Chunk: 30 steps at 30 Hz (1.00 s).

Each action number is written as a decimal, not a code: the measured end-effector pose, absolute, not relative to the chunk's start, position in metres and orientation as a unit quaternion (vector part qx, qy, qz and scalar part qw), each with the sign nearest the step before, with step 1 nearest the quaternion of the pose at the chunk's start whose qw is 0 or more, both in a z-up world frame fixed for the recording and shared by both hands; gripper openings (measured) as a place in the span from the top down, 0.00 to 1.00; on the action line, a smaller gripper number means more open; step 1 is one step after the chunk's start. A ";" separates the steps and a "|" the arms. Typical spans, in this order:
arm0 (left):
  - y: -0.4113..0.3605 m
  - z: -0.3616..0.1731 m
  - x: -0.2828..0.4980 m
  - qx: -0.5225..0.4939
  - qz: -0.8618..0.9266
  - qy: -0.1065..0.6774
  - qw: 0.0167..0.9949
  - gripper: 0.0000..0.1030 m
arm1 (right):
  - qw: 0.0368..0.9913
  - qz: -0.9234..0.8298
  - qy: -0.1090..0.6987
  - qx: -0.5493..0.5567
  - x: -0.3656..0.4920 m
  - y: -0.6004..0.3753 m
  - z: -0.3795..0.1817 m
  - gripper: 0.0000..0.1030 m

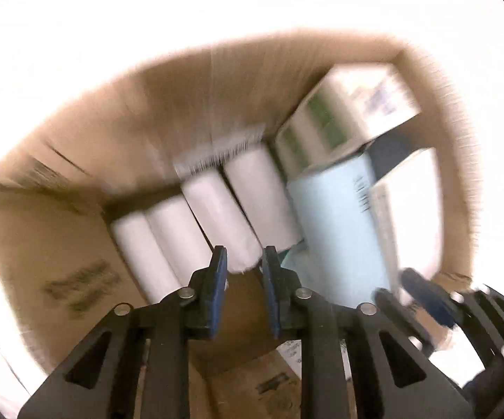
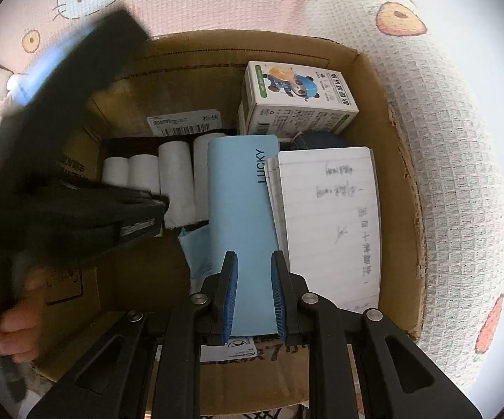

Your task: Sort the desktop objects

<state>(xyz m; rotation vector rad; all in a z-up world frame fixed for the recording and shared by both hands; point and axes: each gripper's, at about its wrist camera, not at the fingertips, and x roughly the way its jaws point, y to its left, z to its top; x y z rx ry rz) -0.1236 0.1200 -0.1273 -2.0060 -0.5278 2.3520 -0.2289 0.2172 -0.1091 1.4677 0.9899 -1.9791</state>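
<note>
A cardboard box holds several white paper rolls, a light blue "LUCKY" notebook, a lined white notepad and a white panda-print carton. My left gripper is open and empty just above the near ends of the rolls; its view is blurred. In the right wrist view the left gripper shows as a dark blurred shape over the box's left side. My right gripper is open and empty above the near end of the blue notebook.
The box sits on a pink and white waffle blanket with cartoon prints. A dark round object lies behind the notepad. A shipping label is stuck on the box's far inner wall.
</note>
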 end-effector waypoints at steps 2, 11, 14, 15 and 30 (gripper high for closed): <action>0.110 -0.104 -0.113 -0.600 0.785 -0.156 0.016 0.77 | 0.244 -0.727 0.355 0.534 -0.228 0.216 -0.105 0.85; 0.070 -0.065 -0.138 -0.489 0.862 -0.122 0.059 0.94 | 0.266 -0.726 0.351 0.528 -0.211 0.199 -0.092 0.85; 0.061 -0.067 -0.137 -0.474 0.867 -0.130 0.089 0.95 | 0.269 -0.725 0.354 0.526 -0.203 0.191 -0.088 0.85; 0.061 -0.063 -0.134 -0.467 0.868 -0.133 0.099 0.95 | 0.270 -0.724 0.356 0.525 -0.200 0.188 -0.086 0.85; 0.030 -0.035 -0.064 -0.393 0.909 -0.092 0.108 0.91 | 0.256 -0.795 0.298 0.462 -0.132 0.153 -0.055 0.85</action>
